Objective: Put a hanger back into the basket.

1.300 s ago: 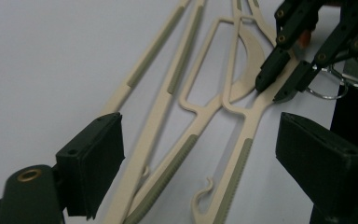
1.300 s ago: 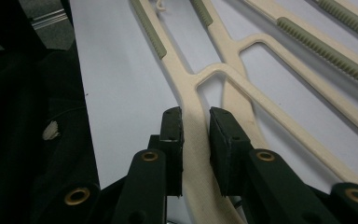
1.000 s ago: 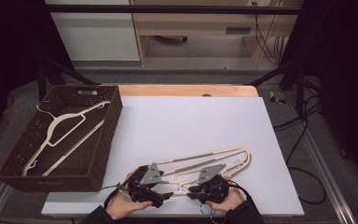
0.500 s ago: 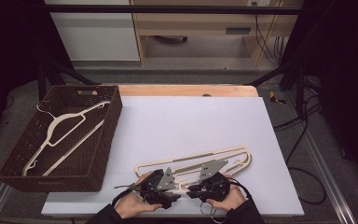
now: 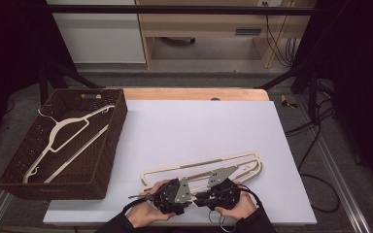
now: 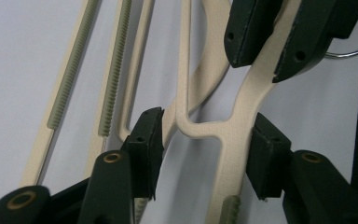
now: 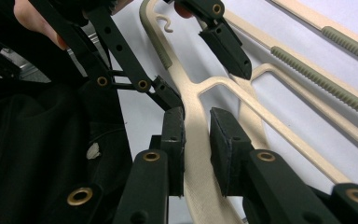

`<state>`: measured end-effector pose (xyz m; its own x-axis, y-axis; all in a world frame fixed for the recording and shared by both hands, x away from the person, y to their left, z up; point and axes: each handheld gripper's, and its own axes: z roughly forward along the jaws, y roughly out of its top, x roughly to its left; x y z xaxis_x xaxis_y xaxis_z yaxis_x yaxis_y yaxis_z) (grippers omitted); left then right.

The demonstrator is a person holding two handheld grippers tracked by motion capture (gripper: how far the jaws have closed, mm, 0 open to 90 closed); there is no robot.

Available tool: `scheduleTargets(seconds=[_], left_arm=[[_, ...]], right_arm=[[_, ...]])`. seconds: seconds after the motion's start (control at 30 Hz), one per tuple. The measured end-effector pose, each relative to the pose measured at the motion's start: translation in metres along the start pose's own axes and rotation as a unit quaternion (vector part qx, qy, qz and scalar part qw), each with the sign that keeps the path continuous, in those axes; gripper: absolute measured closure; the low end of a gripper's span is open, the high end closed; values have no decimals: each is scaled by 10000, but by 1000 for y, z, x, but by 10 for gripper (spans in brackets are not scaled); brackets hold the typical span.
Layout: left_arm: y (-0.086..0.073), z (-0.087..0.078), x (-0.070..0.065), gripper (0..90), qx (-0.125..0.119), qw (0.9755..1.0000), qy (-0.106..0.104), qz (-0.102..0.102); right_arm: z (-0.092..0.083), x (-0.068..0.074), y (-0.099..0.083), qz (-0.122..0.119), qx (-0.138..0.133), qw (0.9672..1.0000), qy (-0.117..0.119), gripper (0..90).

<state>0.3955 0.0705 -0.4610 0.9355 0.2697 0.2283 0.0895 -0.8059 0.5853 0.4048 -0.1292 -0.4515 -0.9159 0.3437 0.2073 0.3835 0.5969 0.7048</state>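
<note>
Looking down from the high view, you have both grippers at the near edge of the table (image 5: 281,145), on the cream hangers (image 5: 201,169); another hanger (image 5: 63,138) lies in the wicker basket (image 5: 108,160). In the left gripper view, your left gripper (image 6: 205,144) stands wide around the neck. In the right gripper view, your right gripper (image 7: 196,149) pinches one arm. Likely you're separating them: close left next.

Brown wicker basket (image 5: 108,145) at table's left, cream hanger (image 5: 63,133) inside, cables (image 5: 315,145) on floor
</note>
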Motion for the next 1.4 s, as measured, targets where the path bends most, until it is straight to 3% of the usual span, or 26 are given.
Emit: scheduleTargets(seconds=[0.27, 0.37, 0.4, 0.47, 0.5, 0.53, 0.6, 0.67, 0.77, 0.83, 0.93, 1.1, 1.23, 1.37, 1.4], left_arm=[[1, 0, -3, 599, 43, 10000, -30, 39], [2, -1, -3, 606, 143, 9998, -1, 153], [2, -1, -4, 607, 117, 9999, 2, 91], [2, -4, -3, 611, 208, 9996, 17, 212], [2, -3, -4, 613, 113, 9999, 13, 74], [2, -3, -4, 614, 153, 9998, 11, 102], [1, -5, -2, 617, 218, 9997, 47, 125], [0, -7, -1, 620, 131, 9999, 31, -8], [-1, -11, 2, 628, 158, 9999, 30, -54], [-2, -14, 5, 636, 180, 9998, 52, -83], [-3, -18, 7, 656, 81, 9996, 87, -238], [-4, -25, 11, 725, 36, 9992, 284, -285], [-4, -36, 19, 805, -53, 9986, 371, -366], [-7, -43, 26, 840, -172, 9978, 343, -538], [-8, -44, 27, 846, -174, 9977, 325, -568]], right_arm=[[-1, 0, 0, 72, -43, 10000, 12, 757], [-1, 1, 0, 20, -40, 10000, 14, 755], [0, 1, 0, -5, -56, 10000, 2, 753], [-1, 2, 1, -37, -71, 10000, 21, 749], [-2, 3, 1, -14, -97, 10000, -14, 744], [-3, 4, 1, -28, -132, 9999, -13, 734], [-9, 4, 2, -21, -276, 9996, -53, 691], [-17, 3, 2, 35, -467, 9988, -106, 641], [-31, -1, 0, 116, -823, 9959, -354, 571], [-42, -4, -2, 177, -1098, 9918, -623, 521], [-61, -10, -8, 375, -1490, 9824, -1060, 469], [-92, -21, -21, 710, -2068, 9624, -1614, 421], [-110, -28, -32, 964, -2332, 9473, -1975, 363], [-120, -36, -41, 1207, -2403, 9345, -2332, 313], [-121, -37, -44, 1242, -2385, 9333, -2380, 303]])
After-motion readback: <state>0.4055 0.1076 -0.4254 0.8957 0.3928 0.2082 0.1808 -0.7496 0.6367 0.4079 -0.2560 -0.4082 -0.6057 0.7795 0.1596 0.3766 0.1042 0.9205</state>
